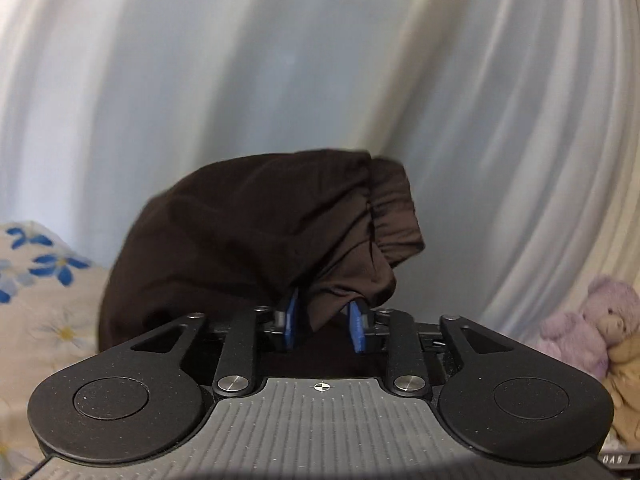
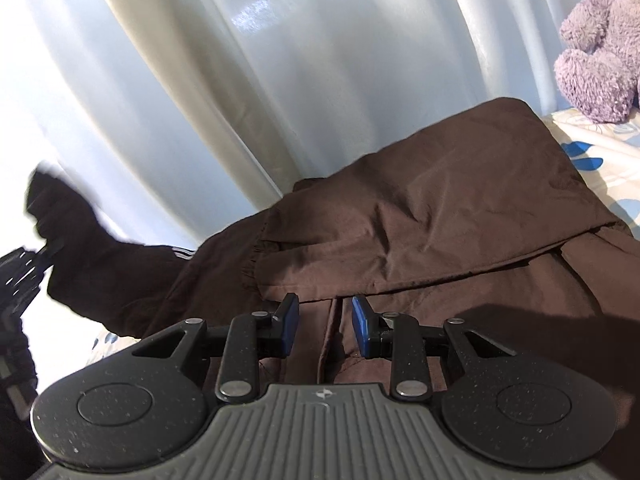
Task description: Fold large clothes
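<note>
A large dark brown garment (image 2: 420, 216) lies folded over itself on the bed. My right gripper (image 2: 325, 316) hovers low over it with its jaws partly apart. A narrow seam fold runs beneath the gap, and the blue pads (image 2: 360, 320) do not press on it. One end of the brown garment (image 1: 256, 236) is lifted into the air in front of the curtain. It is bunched over and between the pads of my left gripper (image 1: 325, 320), which hide under it. The right wrist view shows that raised end (image 2: 60, 216) at far left, blurred.
A pale curtain (image 1: 320, 60) fills the background. The floral bedsheet (image 1: 48, 300) shows at lower left and again as floral bedsheet (image 2: 600, 168) on the right. A purple plush bear (image 2: 600, 52) sits at the bed's far corner. A dark striped sleeve (image 2: 176, 256) is at left.
</note>
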A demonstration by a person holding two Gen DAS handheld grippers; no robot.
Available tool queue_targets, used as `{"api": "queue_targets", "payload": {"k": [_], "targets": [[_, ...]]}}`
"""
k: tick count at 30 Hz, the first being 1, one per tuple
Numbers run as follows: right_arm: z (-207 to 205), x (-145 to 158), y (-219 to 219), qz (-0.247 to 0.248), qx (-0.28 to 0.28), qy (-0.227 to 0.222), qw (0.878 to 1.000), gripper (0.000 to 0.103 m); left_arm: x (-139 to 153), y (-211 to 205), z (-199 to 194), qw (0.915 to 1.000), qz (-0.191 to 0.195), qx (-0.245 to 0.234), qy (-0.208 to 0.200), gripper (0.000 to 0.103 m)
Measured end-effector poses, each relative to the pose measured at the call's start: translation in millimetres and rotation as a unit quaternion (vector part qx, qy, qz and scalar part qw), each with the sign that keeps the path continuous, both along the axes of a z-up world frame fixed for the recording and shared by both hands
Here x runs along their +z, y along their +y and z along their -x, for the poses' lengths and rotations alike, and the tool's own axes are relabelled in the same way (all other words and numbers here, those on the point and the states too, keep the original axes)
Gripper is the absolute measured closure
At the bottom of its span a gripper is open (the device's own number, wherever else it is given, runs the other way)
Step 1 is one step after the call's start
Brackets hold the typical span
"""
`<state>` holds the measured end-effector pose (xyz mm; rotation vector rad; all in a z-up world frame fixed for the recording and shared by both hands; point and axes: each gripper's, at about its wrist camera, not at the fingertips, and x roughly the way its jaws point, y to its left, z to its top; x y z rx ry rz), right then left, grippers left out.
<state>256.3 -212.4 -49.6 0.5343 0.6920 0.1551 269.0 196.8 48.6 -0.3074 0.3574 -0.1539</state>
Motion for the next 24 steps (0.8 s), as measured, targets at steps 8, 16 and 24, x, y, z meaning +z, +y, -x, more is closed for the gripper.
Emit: {"api": "queue_targets", "payload": {"k": [8, 16, 24], "targets": [[-6.3, -2.9, -6.0, -0.019, 0.01, 0.012, 1.0, 0.073, -53.4, -22.1, 8.0, 0.9951, 0.011, 0.017, 0.097, 0.02], [-57.4, -27.7, 34.1, -0.121, 0.072, 0.045, 0.989, 0.05, -75.0, 36.3, 10.3, 0.977, -0.041, 0.172, 0.119, 0.017], [-128.9, -70.9, 97.8, -0.231, 0.043, 0.096, 0.967, 0.046, -115.2, 69.5, -13.3, 0.9628, -0.005, 0.219, 0.158, 0.021]]}}
